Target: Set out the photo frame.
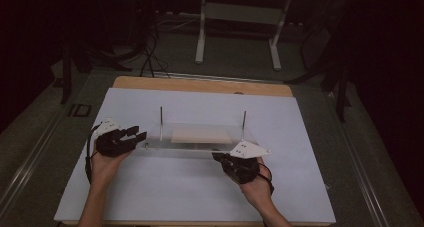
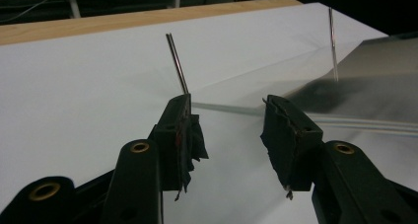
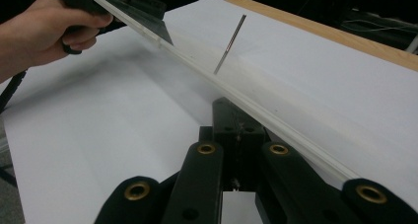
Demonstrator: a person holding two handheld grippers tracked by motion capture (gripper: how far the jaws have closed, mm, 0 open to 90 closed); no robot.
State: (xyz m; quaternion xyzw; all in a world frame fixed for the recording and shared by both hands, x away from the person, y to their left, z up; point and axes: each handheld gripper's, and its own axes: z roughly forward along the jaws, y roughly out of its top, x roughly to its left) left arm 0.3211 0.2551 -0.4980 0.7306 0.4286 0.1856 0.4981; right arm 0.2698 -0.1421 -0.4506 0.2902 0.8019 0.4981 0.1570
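The clear plate (image 1: 200,139) with its two upright pins (image 1: 161,123) is lying mid-sheet on the white paper (image 1: 150,197), its near edge seemingly tilting up in the right gripper view; the handling looks barely begun, one side gripped and the other yet to be taken. The right gripper (image 1: 223,159) is reaching in from the plate's near right corner, jaws pressed together on its edge, palm underneath; the left gripper (image 1: 140,135) is hovering level at the plate's left end, jaws standing apart around nothing.
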